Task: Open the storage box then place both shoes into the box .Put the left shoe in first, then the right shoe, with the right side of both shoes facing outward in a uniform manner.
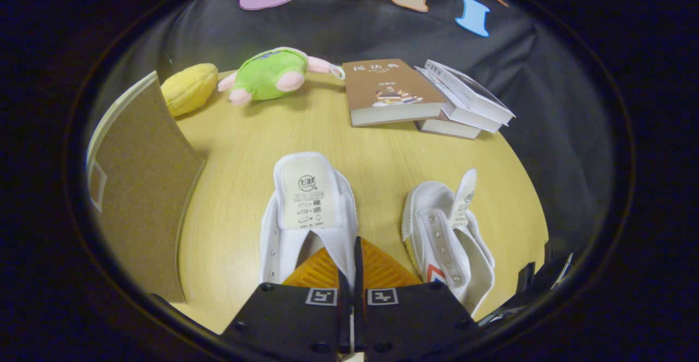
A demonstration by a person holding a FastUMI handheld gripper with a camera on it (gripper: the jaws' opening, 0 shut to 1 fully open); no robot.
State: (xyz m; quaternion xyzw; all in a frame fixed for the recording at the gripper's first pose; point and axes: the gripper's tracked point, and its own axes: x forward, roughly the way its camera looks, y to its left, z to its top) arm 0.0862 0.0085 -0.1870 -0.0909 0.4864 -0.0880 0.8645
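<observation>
A: Shoes?
B: Two white canvas ones on the wooden table (246,149), long axes near-to-far, tongues up. Near shoe (311,209) sits at the gripper (352,274), fingers pinched narrow on its side wall. Other shoe (445,231) right of it.
A: Box?
B: Brown flap (144,187), left. Books (420,97), plush toy (270,75) far.

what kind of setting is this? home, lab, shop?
Looks like a staged recording booth, not a real home: a wooden table backed by a black cloth wall, with props laid out, books, a plush toy and two white shoes. The tool is shut on the nearer shoe's side.
</observation>
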